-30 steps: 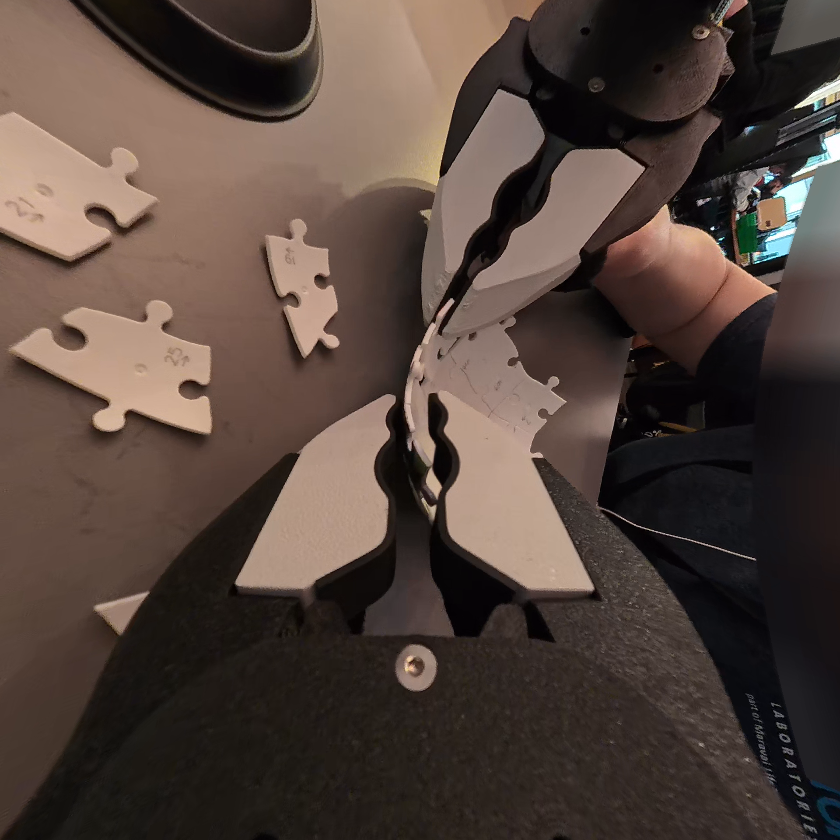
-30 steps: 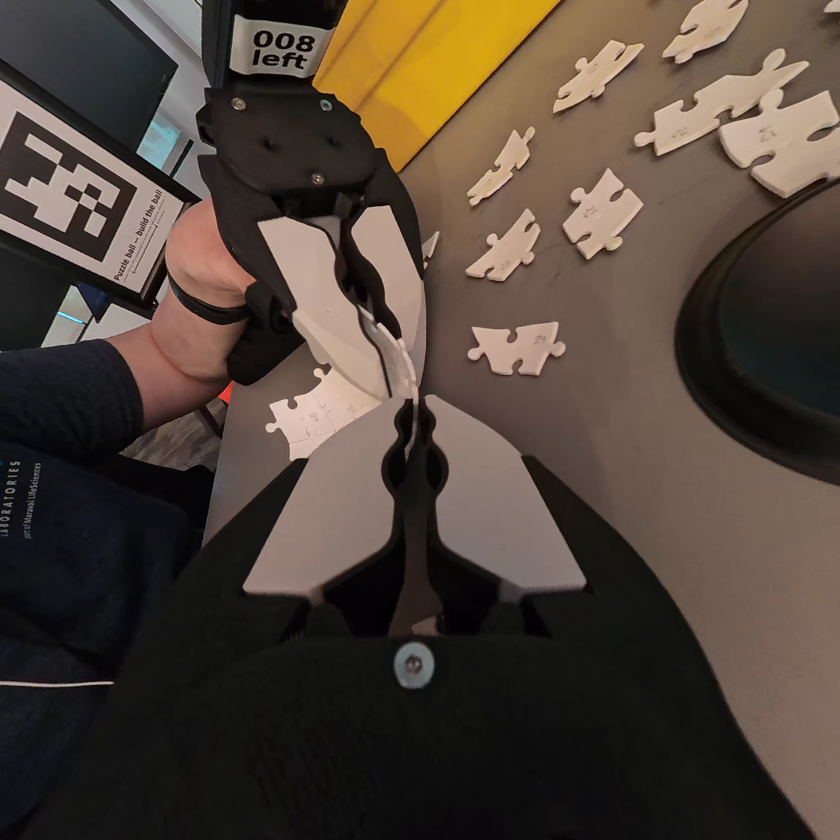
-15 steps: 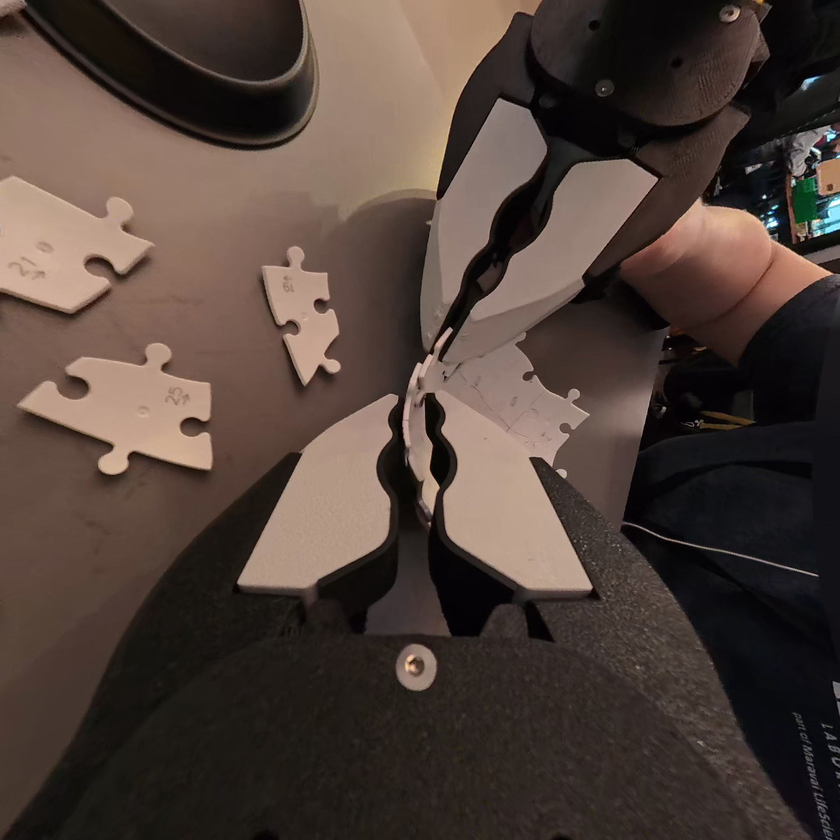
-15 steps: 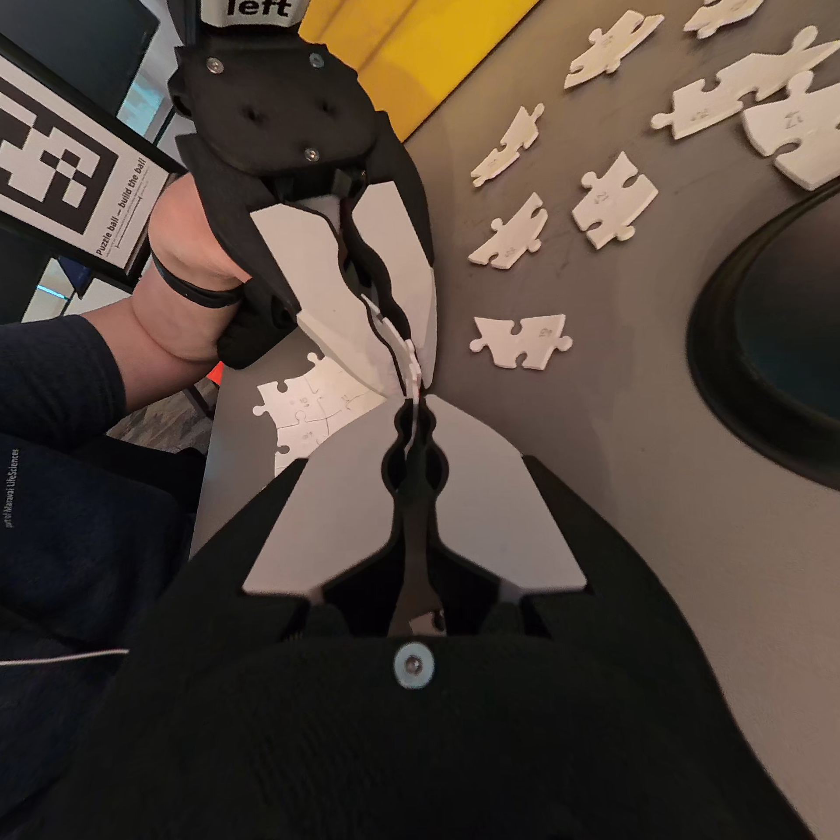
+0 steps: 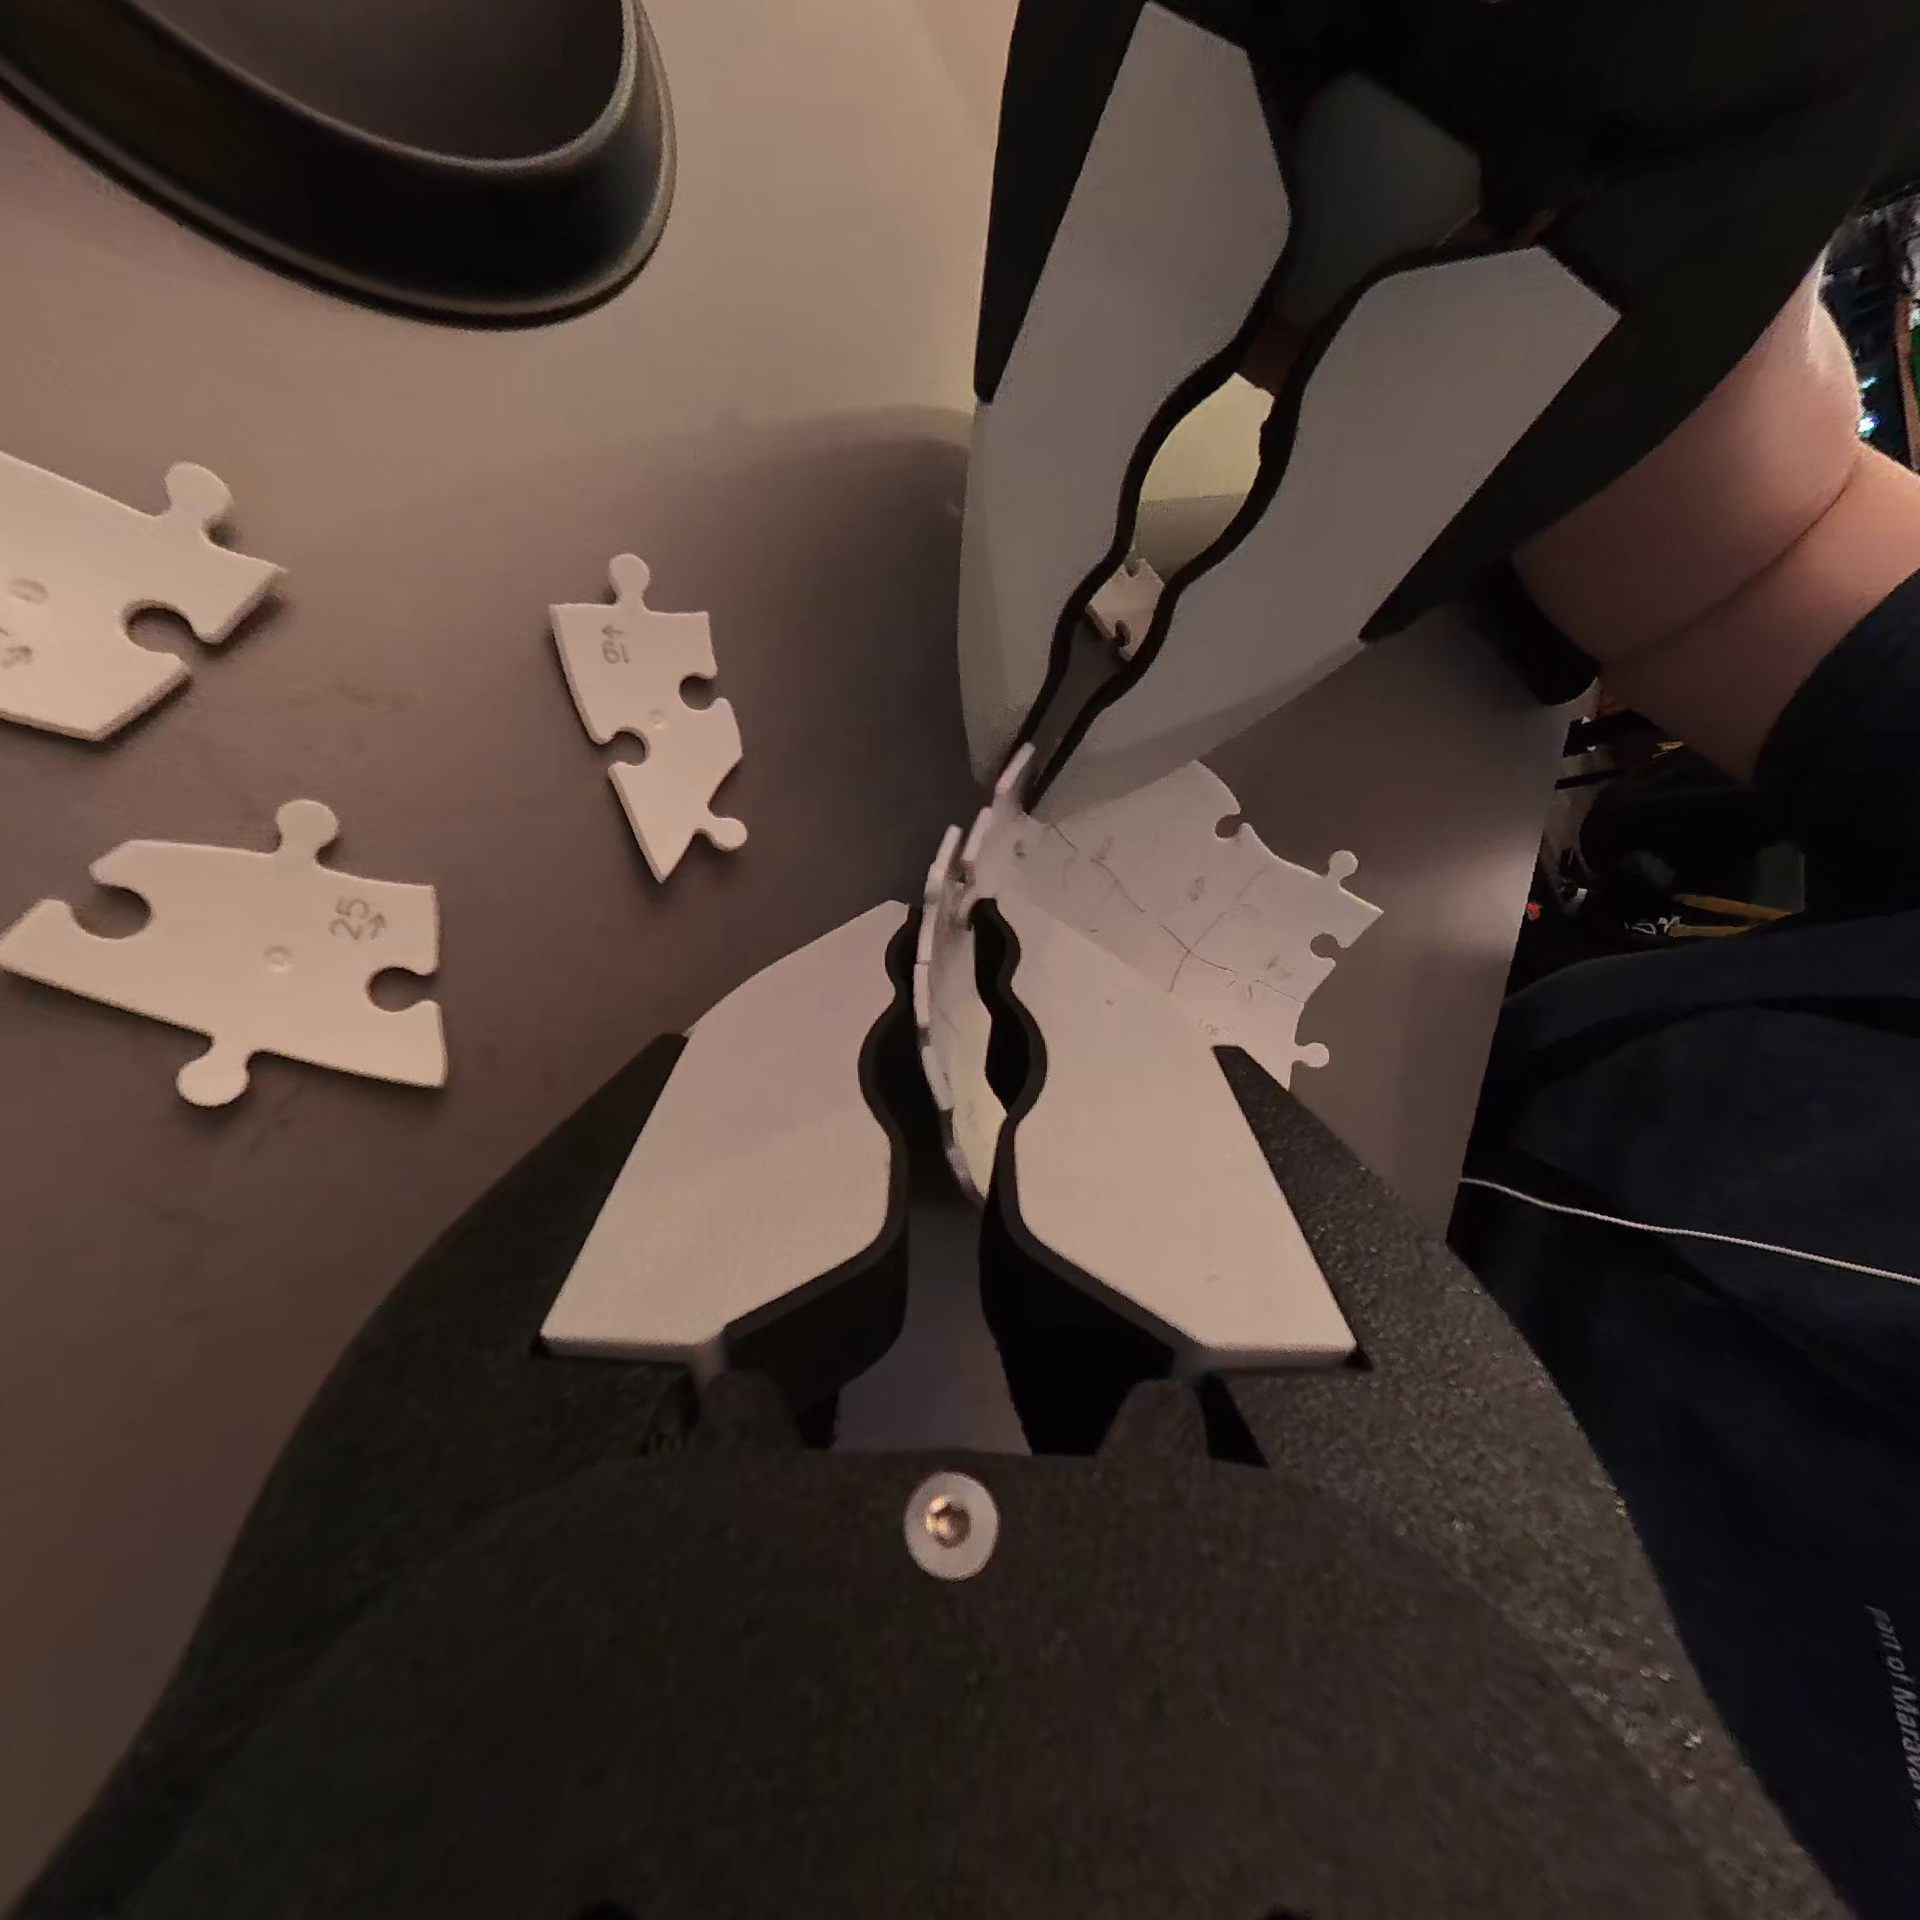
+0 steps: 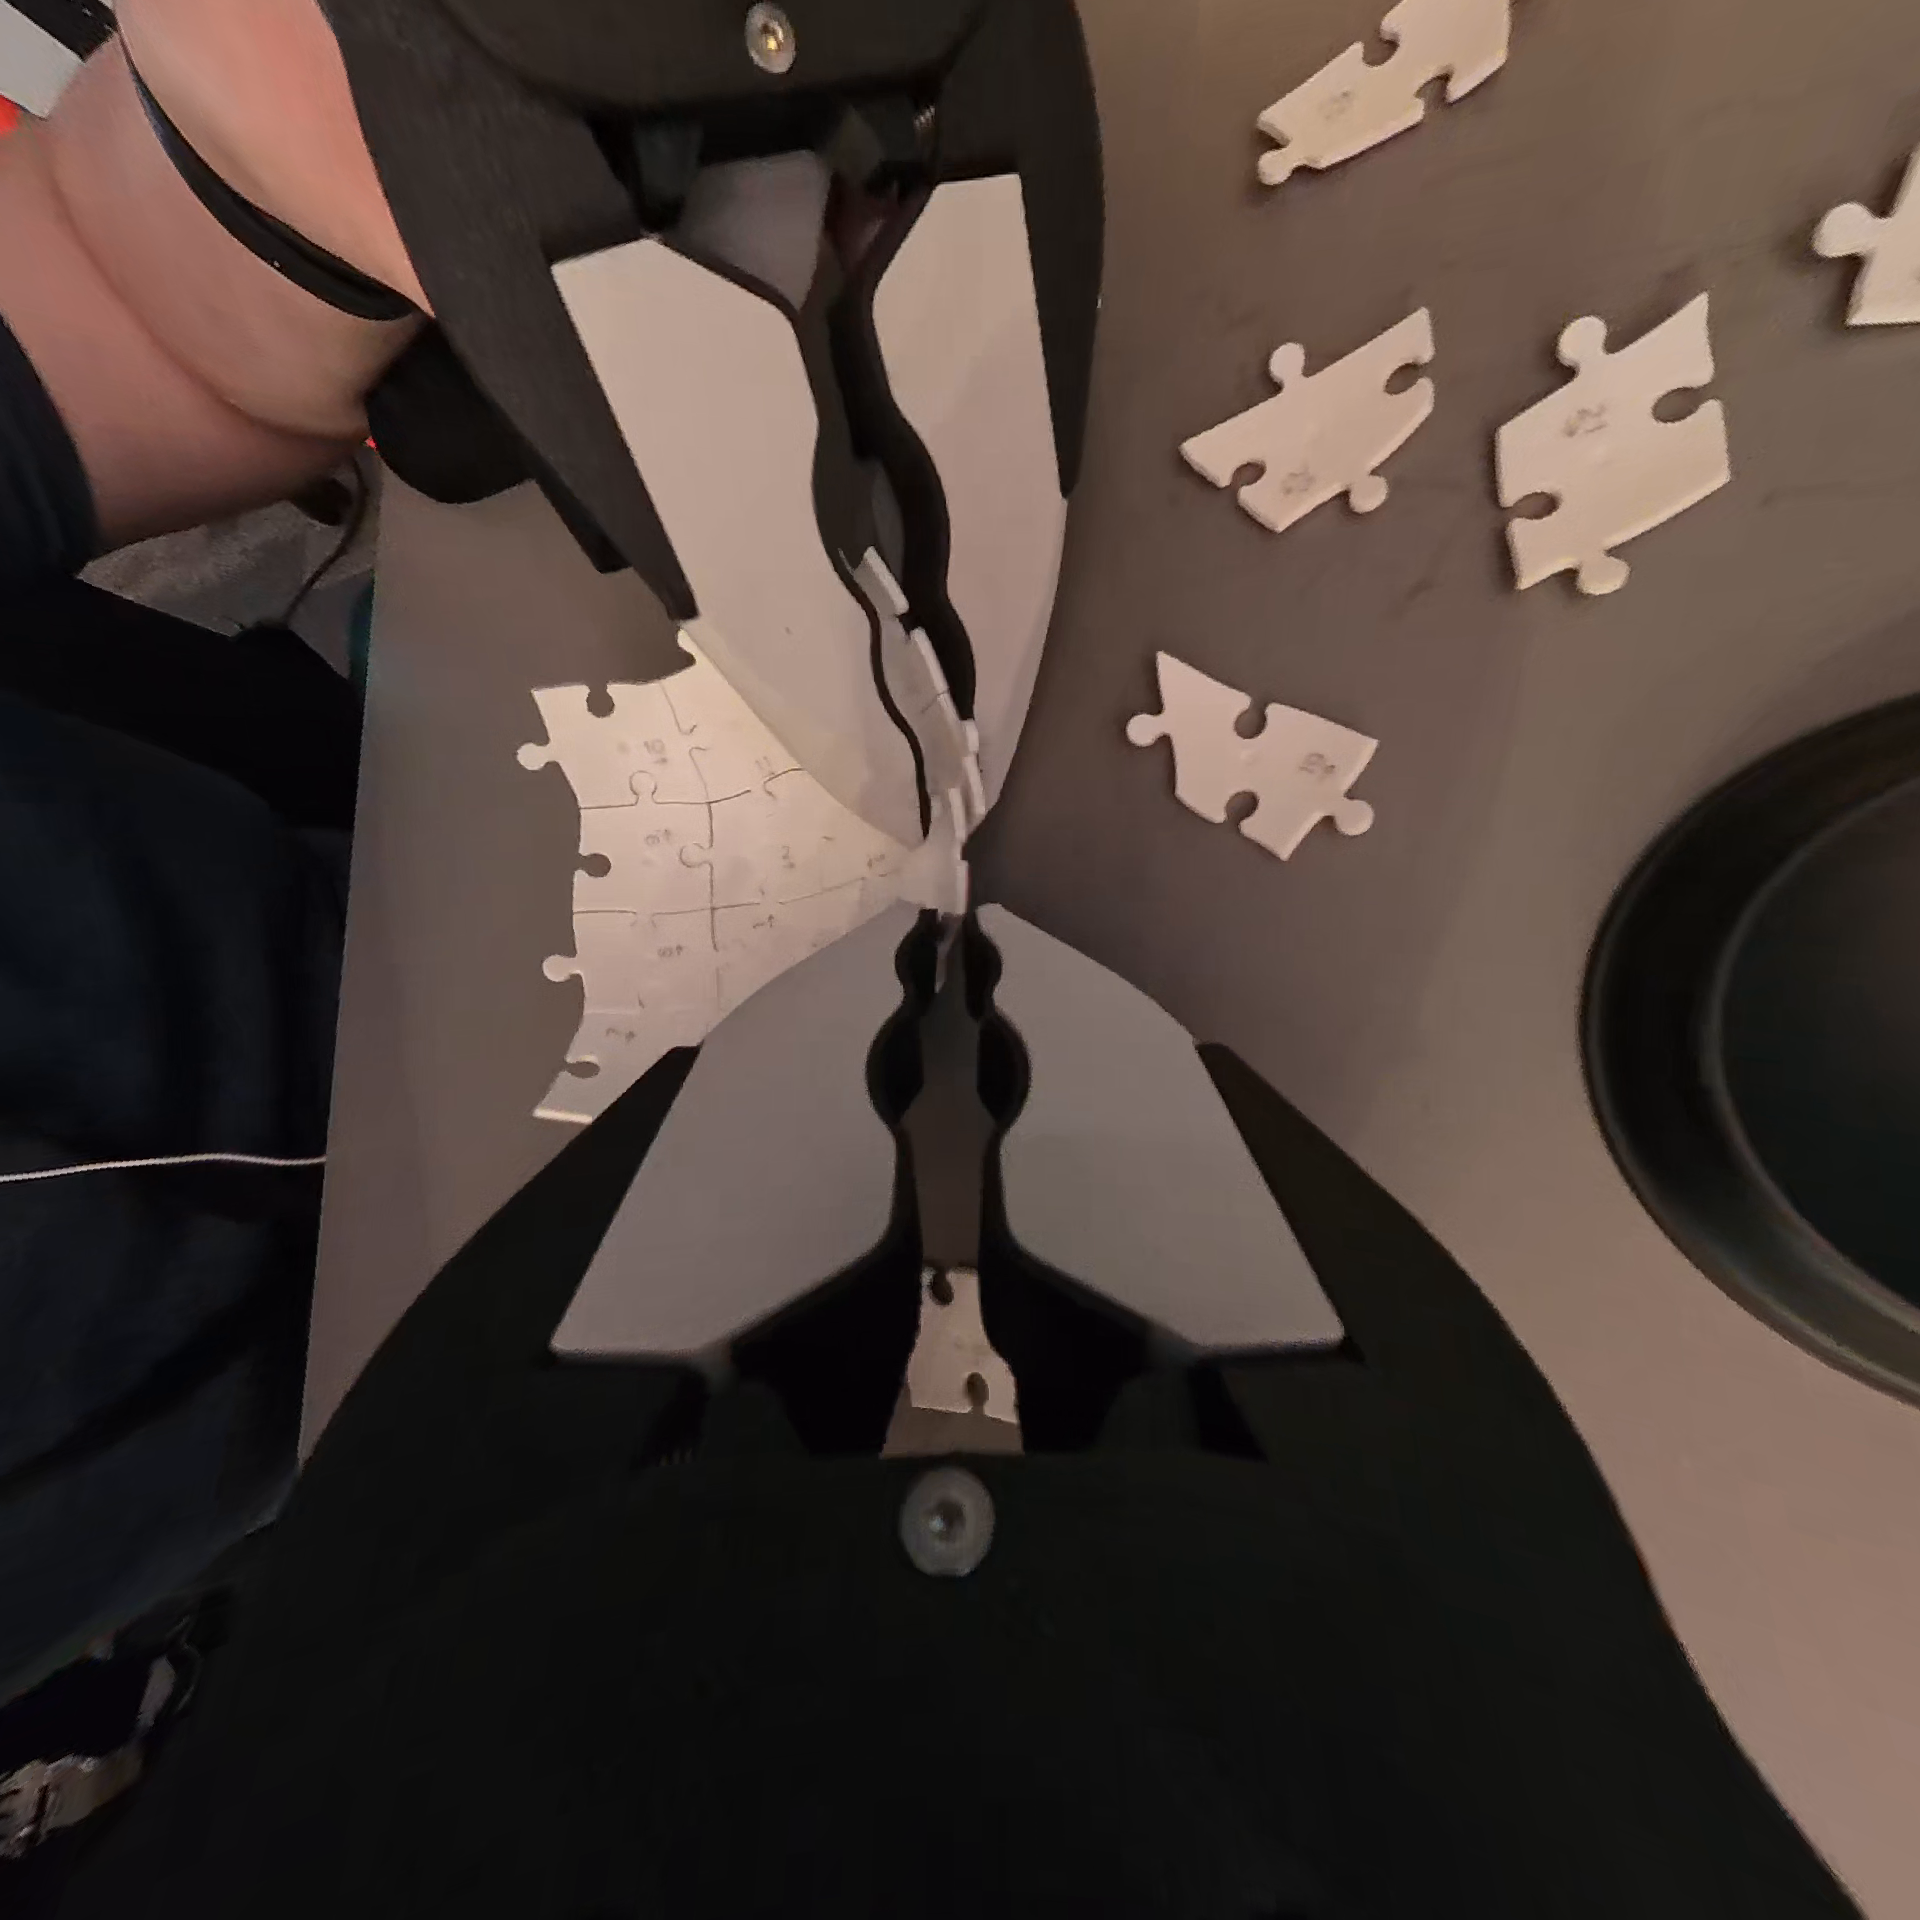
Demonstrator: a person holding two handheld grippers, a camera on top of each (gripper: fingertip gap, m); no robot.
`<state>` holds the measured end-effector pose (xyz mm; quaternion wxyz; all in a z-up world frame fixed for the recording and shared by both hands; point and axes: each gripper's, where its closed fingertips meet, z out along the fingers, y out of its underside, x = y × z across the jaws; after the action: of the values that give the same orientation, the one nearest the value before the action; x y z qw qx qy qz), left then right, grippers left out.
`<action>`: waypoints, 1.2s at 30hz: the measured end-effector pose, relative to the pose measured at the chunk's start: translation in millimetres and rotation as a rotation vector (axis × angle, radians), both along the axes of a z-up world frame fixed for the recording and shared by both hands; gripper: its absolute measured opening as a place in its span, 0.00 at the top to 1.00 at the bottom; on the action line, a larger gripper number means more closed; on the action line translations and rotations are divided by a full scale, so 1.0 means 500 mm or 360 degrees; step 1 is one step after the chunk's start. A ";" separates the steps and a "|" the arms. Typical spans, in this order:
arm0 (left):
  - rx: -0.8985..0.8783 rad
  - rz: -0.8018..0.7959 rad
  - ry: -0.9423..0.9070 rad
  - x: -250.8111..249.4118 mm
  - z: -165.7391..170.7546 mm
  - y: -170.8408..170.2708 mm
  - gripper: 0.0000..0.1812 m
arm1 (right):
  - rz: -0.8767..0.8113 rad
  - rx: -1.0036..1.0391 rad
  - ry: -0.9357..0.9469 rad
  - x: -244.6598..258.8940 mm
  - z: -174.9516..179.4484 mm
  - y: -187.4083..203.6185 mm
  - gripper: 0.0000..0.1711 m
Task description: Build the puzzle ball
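Observation:
A curved white section of joined puzzle pieces (image 5: 1195,914) is held in the air between both grippers, near the table's edge. My left gripper (image 5: 945,925) is shut on its rim, seen edge-on between the fingers. My right gripper (image 5: 1023,784) comes down from above and is shut on the same section's rim, right next to the left tips. In the right wrist view the section (image 6: 675,862) fans out to the left. There the right gripper (image 6: 945,920) and the left gripper (image 6: 951,821) meet tip to tip on its right-hand edge.
Loose white pieces lie on the grey table (image 5: 810,343): one close by (image 5: 655,727), two further left (image 5: 260,956) (image 5: 94,603), several in the right wrist view (image 6: 1257,764) (image 6: 1314,426) (image 6: 1610,447). A black ring stand (image 5: 416,208) (image 6: 1662,1091) sits beyond. The table edge (image 5: 1507,935) borders a person's dark clothing. Less than 4 cm separates the two grippers' tips.
Both grippers have drawn closer together and turned, still holding the joined section. The section now shows more of its face. The loose pieces have not moved on the table.

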<state>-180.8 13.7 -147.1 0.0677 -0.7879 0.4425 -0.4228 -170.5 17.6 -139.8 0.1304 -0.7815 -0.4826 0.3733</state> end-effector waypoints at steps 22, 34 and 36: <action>-0.0060 0.0048 -0.0097 -0.003 0.008 0.002 0.96 | -0.0132 -0.0195 0.0153 0.005 0.001 0.004 0.98; -0.0023 0.0002 -0.0095 0.001 0.007 0.000 0.97 | -0.0062 -0.0178 0.0148 0.006 -0.005 0.003 0.98; -0.0019 -0.0001 -0.0095 0.000 0.007 0.000 0.97 | -0.0069 -0.0195 0.0154 0.007 -0.006 0.003 0.98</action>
<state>-180.5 13.7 -143.8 0.0759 -0.7752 0.4380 -0.4488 -167.1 19.1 -142.9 0.1133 -0.7793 -0.4350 0.4366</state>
